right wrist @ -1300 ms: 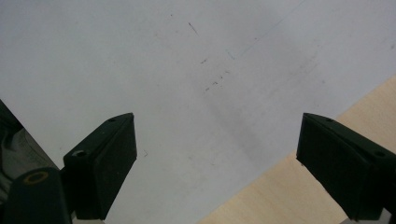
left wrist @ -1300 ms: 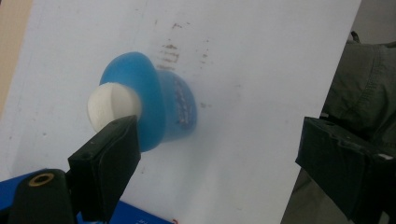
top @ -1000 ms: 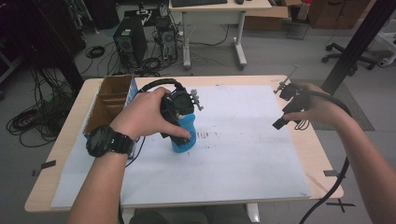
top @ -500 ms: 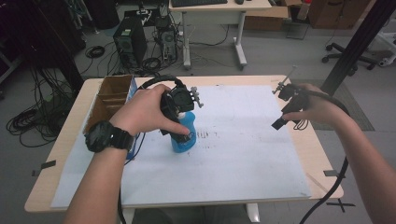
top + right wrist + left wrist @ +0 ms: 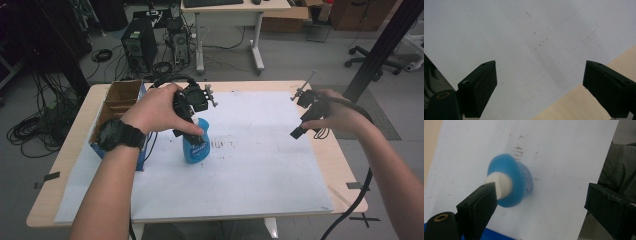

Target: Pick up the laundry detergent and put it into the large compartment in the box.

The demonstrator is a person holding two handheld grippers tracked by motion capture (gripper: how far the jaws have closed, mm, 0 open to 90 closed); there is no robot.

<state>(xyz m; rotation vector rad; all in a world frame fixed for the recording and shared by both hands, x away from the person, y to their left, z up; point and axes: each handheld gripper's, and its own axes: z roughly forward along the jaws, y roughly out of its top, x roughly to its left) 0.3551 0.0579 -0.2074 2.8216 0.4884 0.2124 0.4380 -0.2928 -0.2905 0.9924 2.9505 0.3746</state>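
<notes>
The left gripper [image 5: 541, 202], its jaws just spreading wide, is letting go of the upright blue bottle [image 5: 196, 142] at the paper sheet's [image 5: 260, 170] nine o'clock; next it should lift clear, while the right gripper [image 5: 540, 87] hovers spread at three o'clock.

In the high view the left hand [image 5: 157, 111] and its gripper [image 5: 192, 125] cover the top of the blue bottle [image 5: 196, 147], so its cap and any contact there cannot be made out, and the bottle's label is too small to read. In the left gripper view the cap [image 5: 500, 185] is partly behind one jaw, and both jaws run off the bottom edge. Beside the bottle, the box [image 5: 117, 102] has its near part hidden by the left forearm.
</notes>
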